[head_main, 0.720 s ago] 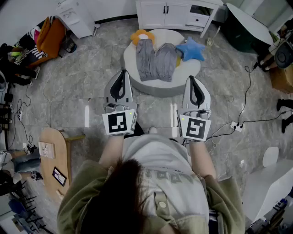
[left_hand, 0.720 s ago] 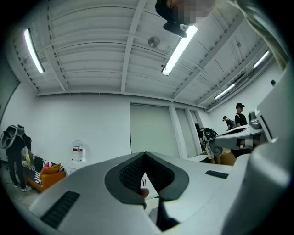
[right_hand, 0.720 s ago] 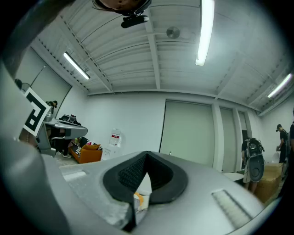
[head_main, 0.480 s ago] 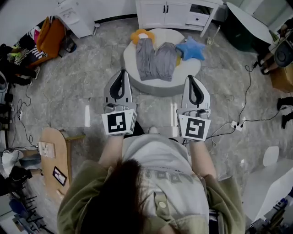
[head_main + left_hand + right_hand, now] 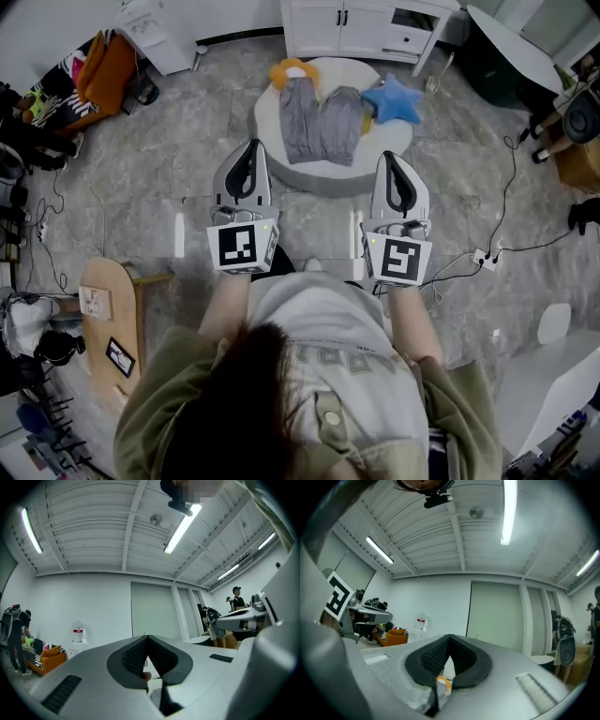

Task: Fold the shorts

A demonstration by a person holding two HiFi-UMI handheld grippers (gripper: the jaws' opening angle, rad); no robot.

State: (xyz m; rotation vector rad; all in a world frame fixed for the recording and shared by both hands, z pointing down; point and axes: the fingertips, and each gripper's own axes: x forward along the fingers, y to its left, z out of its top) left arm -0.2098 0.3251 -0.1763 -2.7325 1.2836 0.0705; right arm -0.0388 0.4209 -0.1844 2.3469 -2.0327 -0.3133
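Head view: grey shorts [image 5: 322,122] lie spread flat on a round white cushion [image 5: 319,180] on the far floor, with a blue star pillow [image 5: 389,101] at their right. The left gripper [image 5: 249,146] and right gripper [image 5: 391,158] are held near its near edge.

Left gripper view: the jaws are pressed together, empty.

Right gripper view: the jaws are likewise closed, empty.

Grey shorts [image 5: 319,122] lie spread flat on a round white floor pad [image 5: 386,142].

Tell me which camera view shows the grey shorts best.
The head view. It shows the grey shorts spread flat on the round white pouf, between an orange cushion and a blue star cushion. Both gripper views look level at walls and ceiling, so neither shows the shorts.
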